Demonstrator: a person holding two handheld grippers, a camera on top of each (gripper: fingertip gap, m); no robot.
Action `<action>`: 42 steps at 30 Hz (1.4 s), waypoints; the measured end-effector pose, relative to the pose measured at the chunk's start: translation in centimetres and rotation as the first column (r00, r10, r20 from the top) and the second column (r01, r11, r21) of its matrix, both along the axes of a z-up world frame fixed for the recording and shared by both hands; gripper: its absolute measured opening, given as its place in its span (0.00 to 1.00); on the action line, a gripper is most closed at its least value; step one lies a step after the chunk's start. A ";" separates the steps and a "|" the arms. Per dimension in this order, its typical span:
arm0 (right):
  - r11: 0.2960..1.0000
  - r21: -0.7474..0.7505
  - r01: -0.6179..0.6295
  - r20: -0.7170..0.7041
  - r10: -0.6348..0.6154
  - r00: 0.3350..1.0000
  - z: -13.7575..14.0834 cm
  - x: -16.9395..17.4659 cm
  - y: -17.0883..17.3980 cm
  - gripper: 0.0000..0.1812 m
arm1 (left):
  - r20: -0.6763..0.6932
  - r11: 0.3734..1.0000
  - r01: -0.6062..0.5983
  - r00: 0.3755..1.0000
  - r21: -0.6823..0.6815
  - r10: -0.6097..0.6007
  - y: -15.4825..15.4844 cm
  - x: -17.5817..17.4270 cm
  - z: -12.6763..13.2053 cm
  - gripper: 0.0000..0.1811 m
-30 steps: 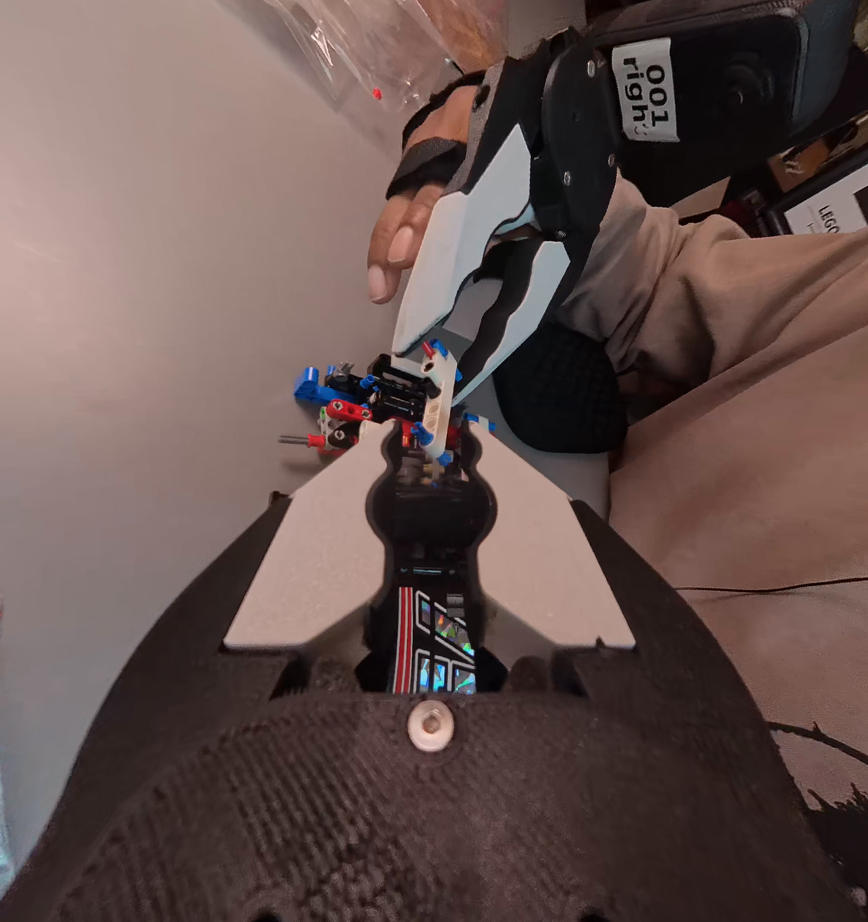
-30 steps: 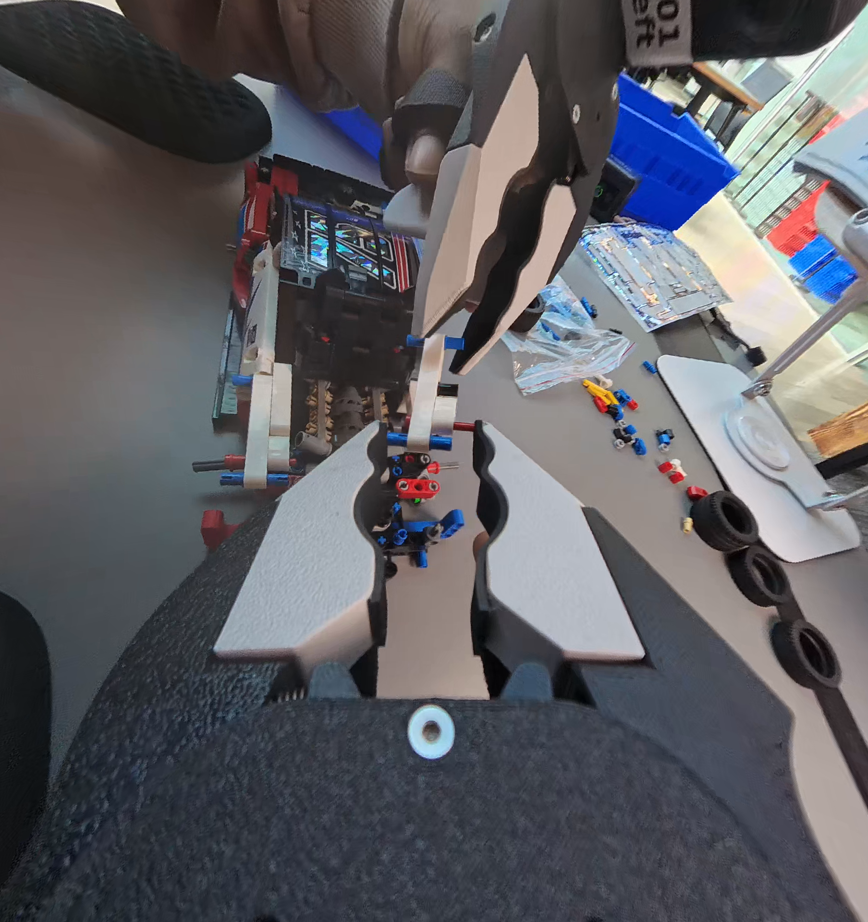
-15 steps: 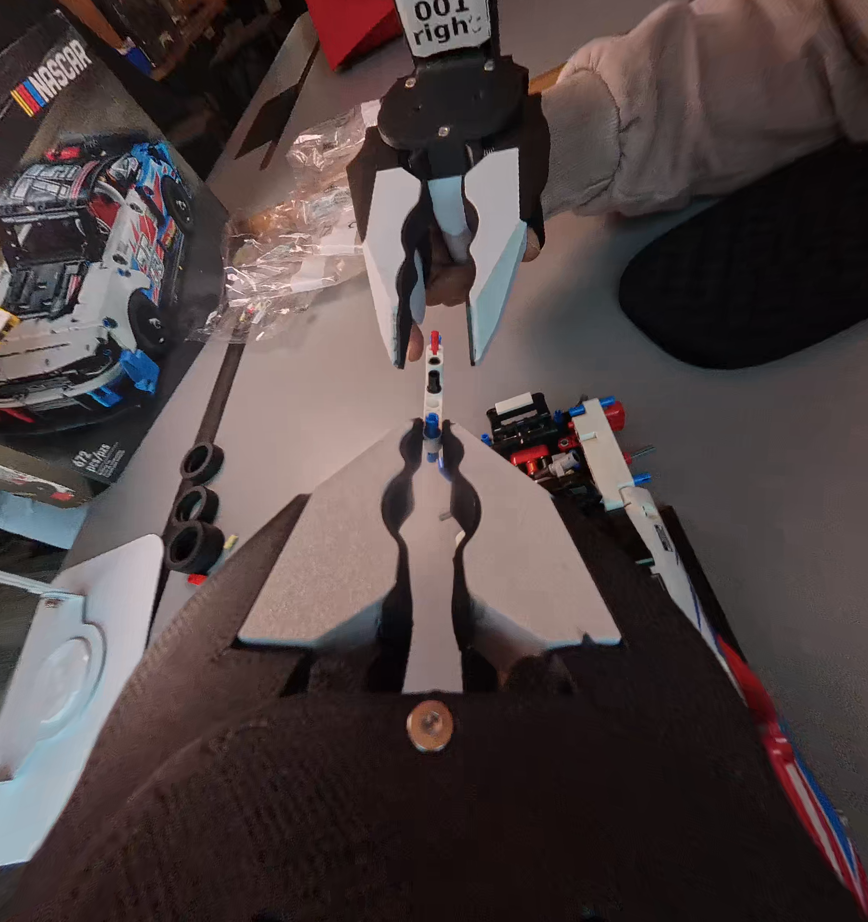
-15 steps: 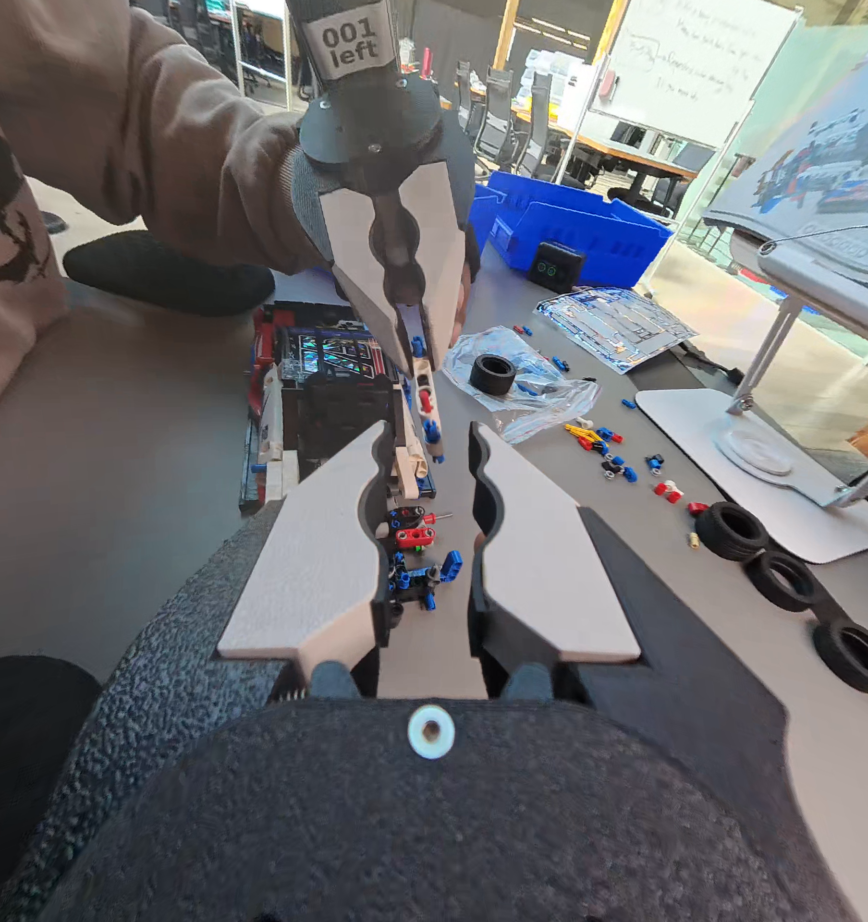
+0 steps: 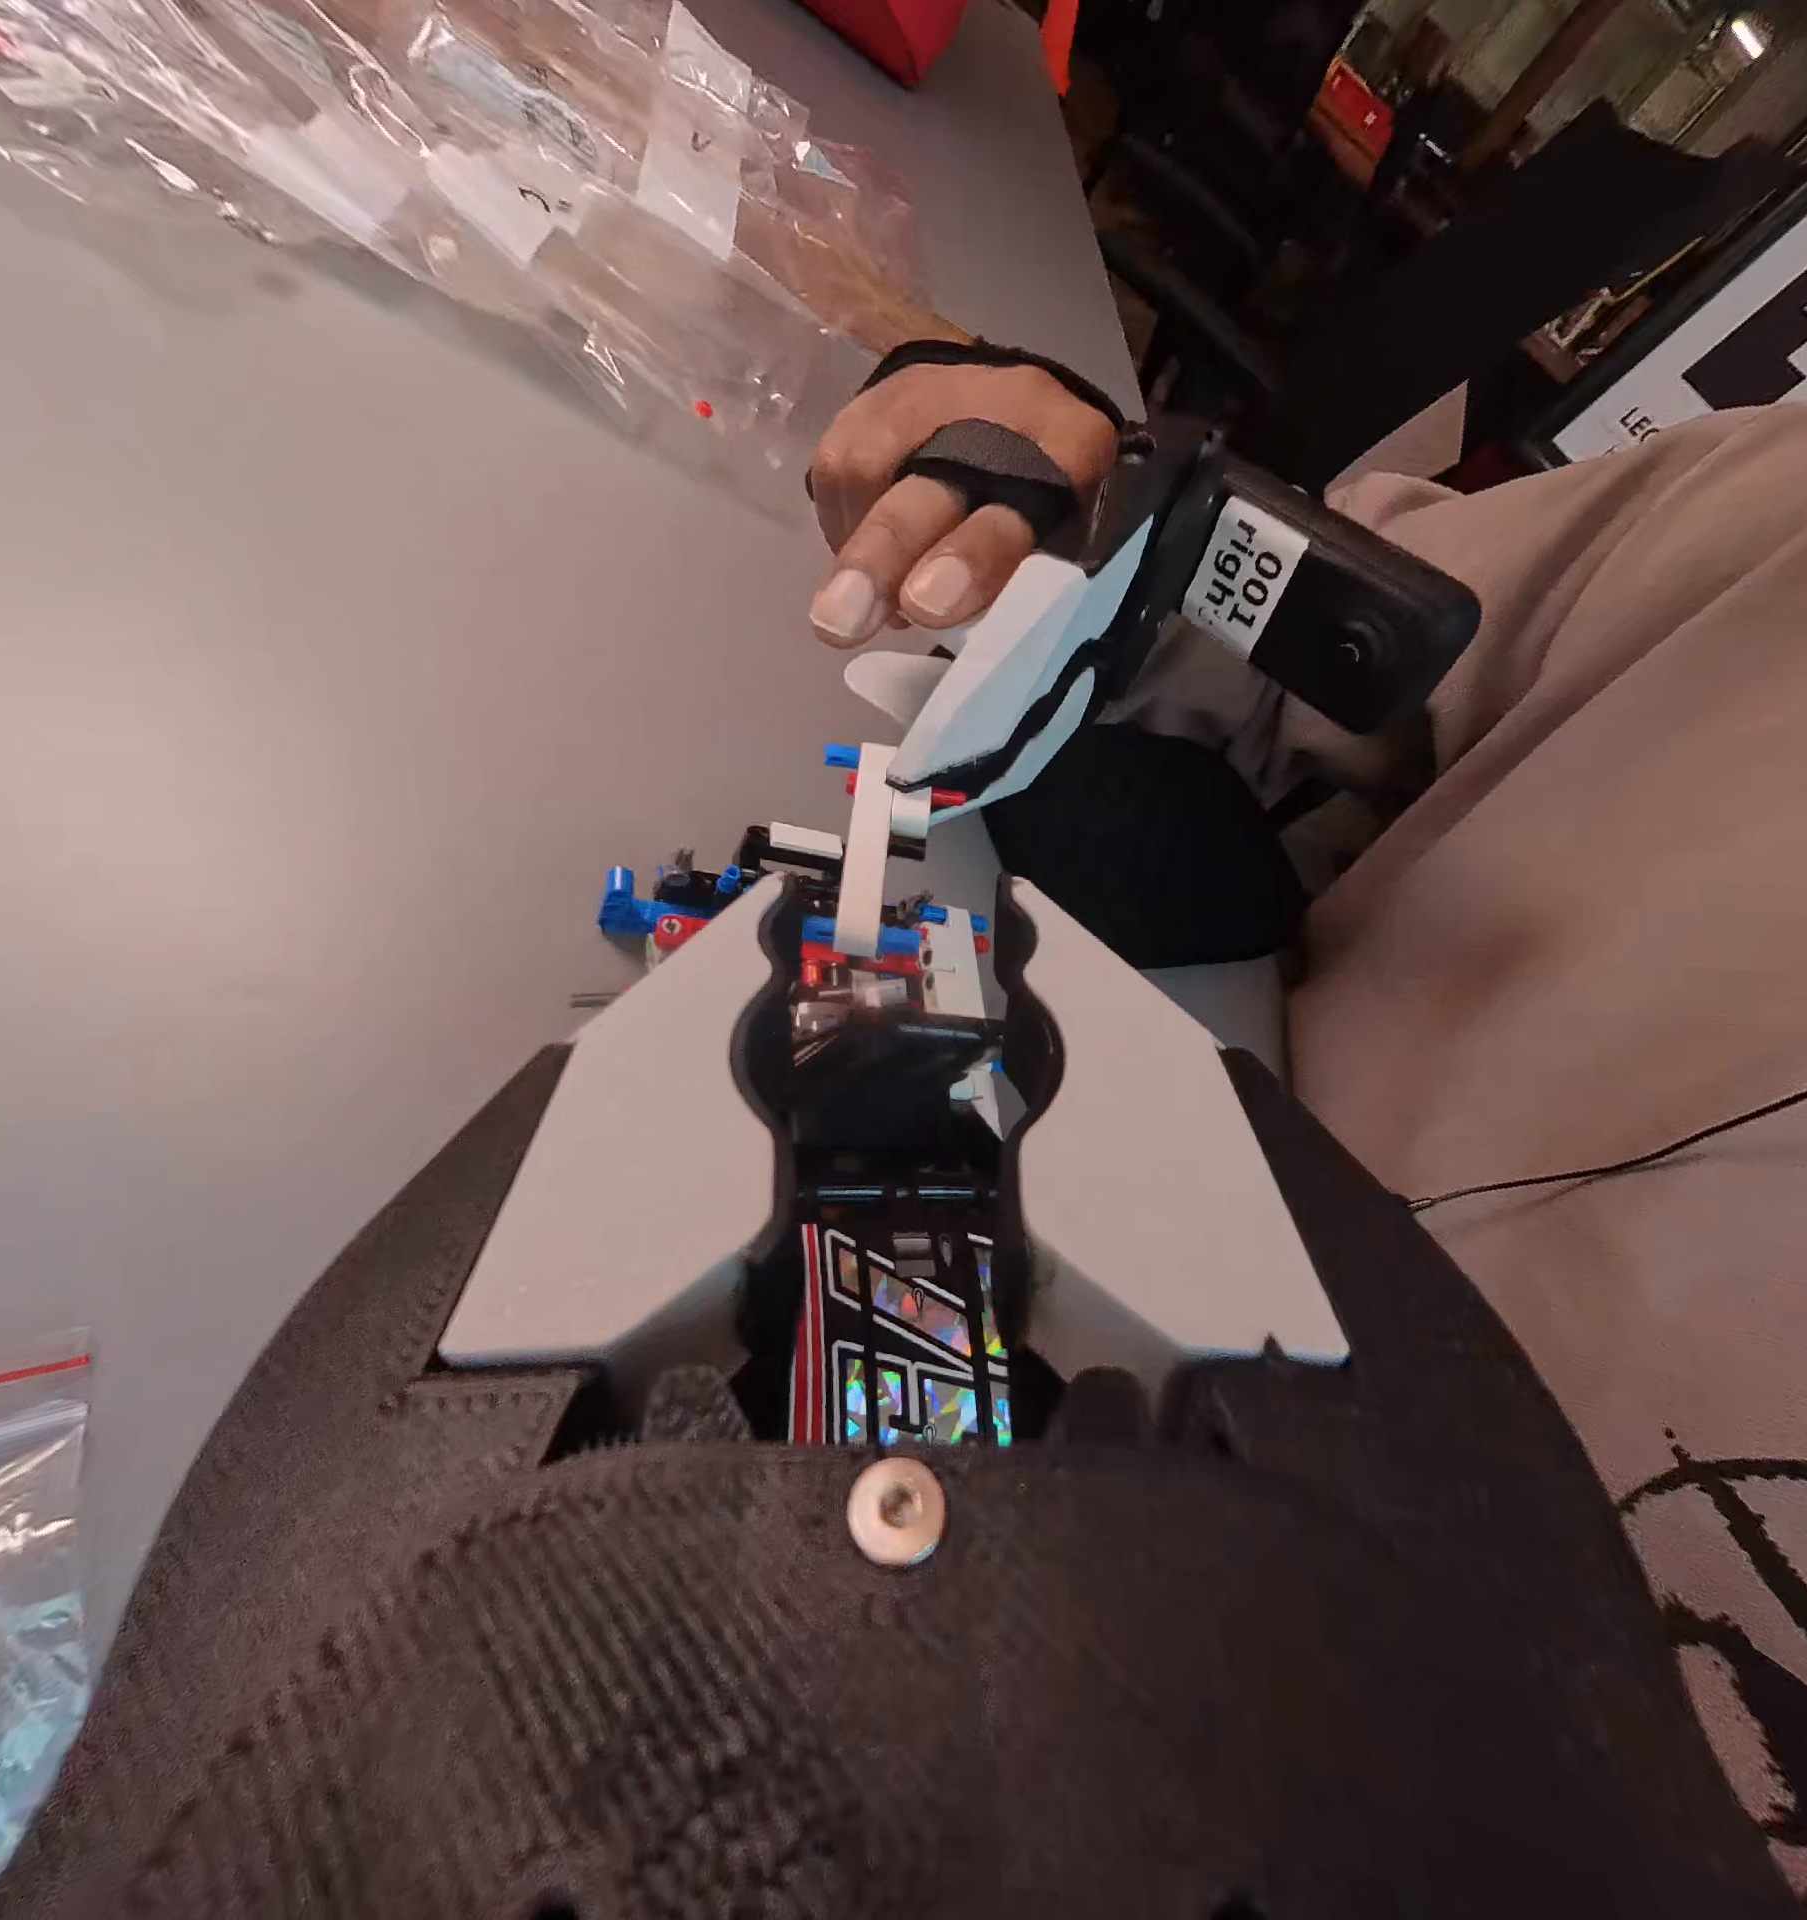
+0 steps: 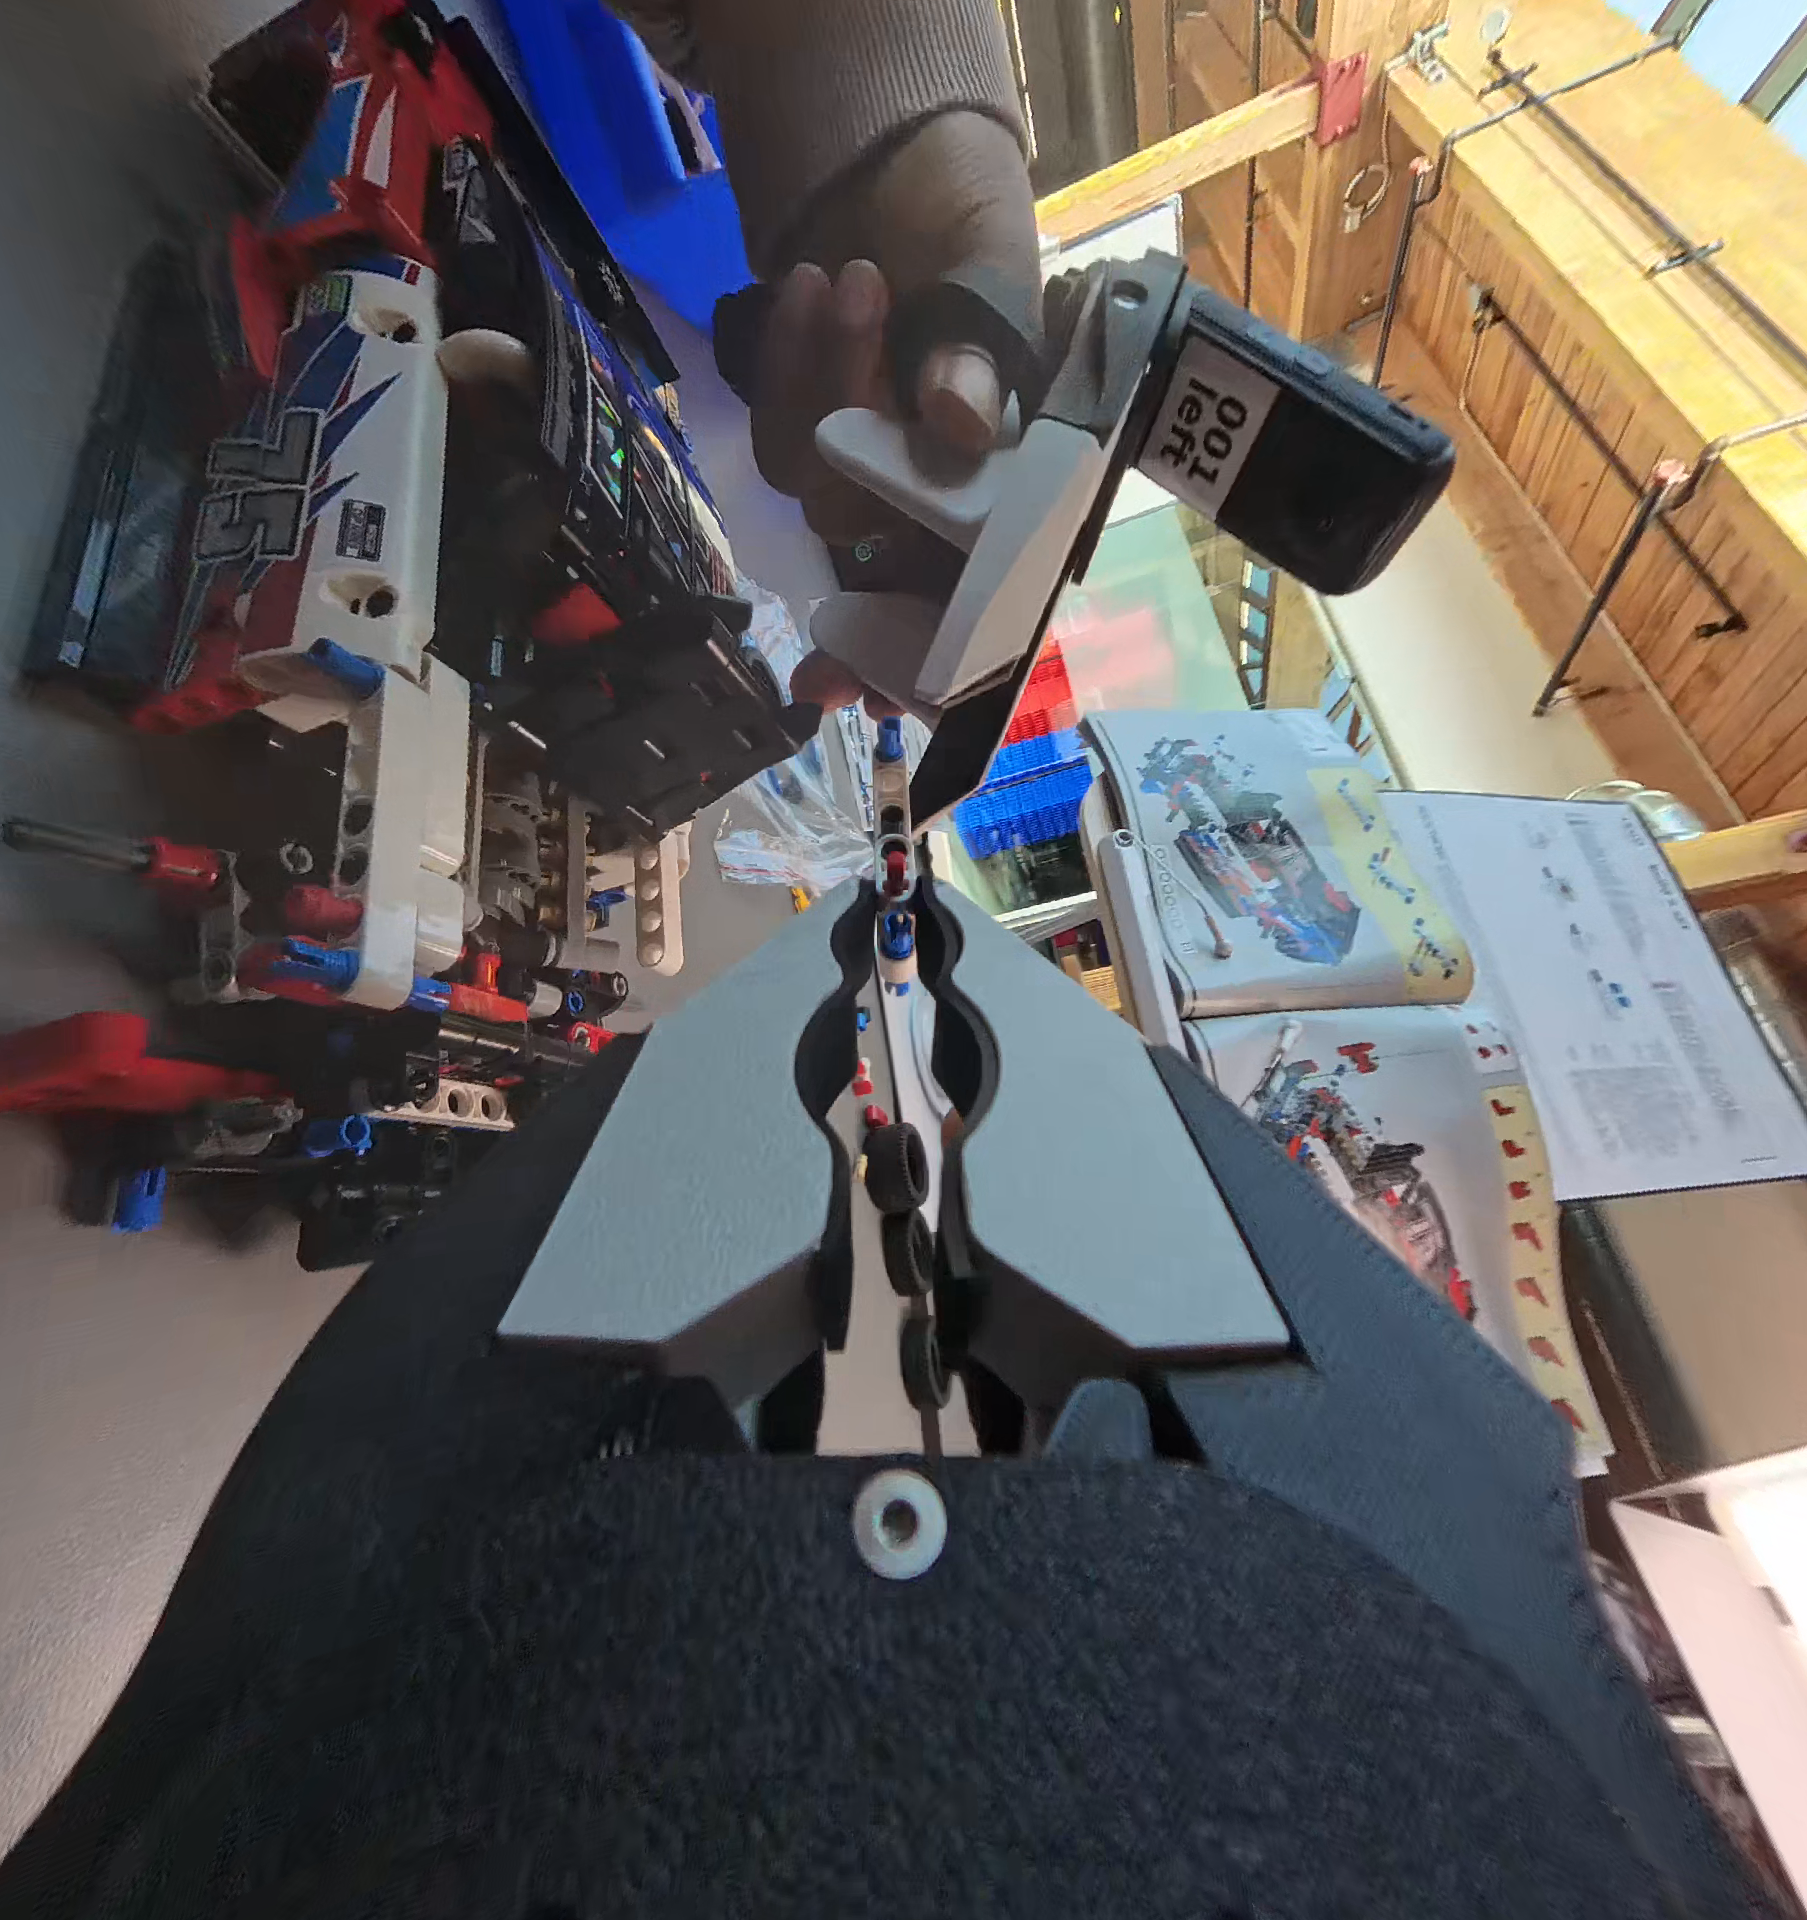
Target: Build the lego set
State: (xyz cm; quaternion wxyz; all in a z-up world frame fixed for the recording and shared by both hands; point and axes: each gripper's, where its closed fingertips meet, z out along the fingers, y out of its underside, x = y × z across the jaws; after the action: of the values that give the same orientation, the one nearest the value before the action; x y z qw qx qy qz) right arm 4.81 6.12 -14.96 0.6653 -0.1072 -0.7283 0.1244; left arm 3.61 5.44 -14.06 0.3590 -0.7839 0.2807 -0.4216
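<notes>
My right claw (image 6: 894, 904) is clamped on one end of the white beam (image 5: 866, 862), and up near the frame's centre in the left view you can see that claw (image 5: 914, 792) pinching the beam's top end, so I've got it by the tip with most of its length free. My left claw (image 5: 894, 925) is apart, its fingers straddling the car (image 5: 904, 1309) below, and I judge that's so it can steady the body while the beam comes in. In the right view the left claw (image 6: 925, 764) sits just at the beam's far end (image 6: 891, 821); whether it touches I can't tell. The car (image 6: 379, 582) fills the upper left there, lying on the grey worktop (image 5: 255, 727), its open pin holes turned my way. Tyres (image 6: 897, 1169) wait in a row lower centre, manual (image 6: 1283, 862) propped open at right for reference. Bags (image 5: 442, 177) are shoved to the upper left, out of the build zone.
</notes>
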 end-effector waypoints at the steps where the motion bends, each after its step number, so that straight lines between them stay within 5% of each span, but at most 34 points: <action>1: 0.999 0.034 0.001 -0.015 0.000 1.000 -0.1 0.0 -0.2 0.03 | -0.014 1.000 0.005 1.000 -0.020 -0.005 -0.1 0.0 -0.3 0.18; 7: 0.992 0.130 0.009 -0.084 0.002 0.996 0.0 0.0 -0.5 0.03 | -0.093 1.000 -0.012 0.996 -0.011 0.011 0.4 0.0 -0.6 0.09; 21: 0.975 0.219 0.039 -0.173 -0.001 0.985 0.9 0.4 -0.7 0.03 | 0.025 0.990 -0.036 0.999 -0.135 0.040 0.4 -0.4 -0.1 0.18; 27: 0.974 0.224 0.041 -0.181 0.000 0.983 1.0 0.3 -0.7 0.03 | 0.158 0.967 -0.006 0.986 -0.254 0.047 -0.3 0.4 0.4 0.08; 36: 0.993 -0.118 0.013 -0.049 -0.019 0.999 0.7 0.5 1.2 0.14 | 0.140 0.959 -0.113 0.978 -0.260 0.153 0.9 -0.9 -0.3 0.06; 42: 0.861 -0.508 -0.021 0.066 0.064 0.996 0.8 0.9 1.9 0.17 | 0.113 0.963 -0.139 0.979 -0.229 0.168 0.8 -1.5 -0.7 0.03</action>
State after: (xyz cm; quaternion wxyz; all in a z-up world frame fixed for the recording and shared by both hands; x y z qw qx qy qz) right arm 5.69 7.99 -14.13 0.5811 -0.2669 -0.6984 0.3215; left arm 2.11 6.20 -14.76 0.3196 -0.8088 0.1463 -0.4715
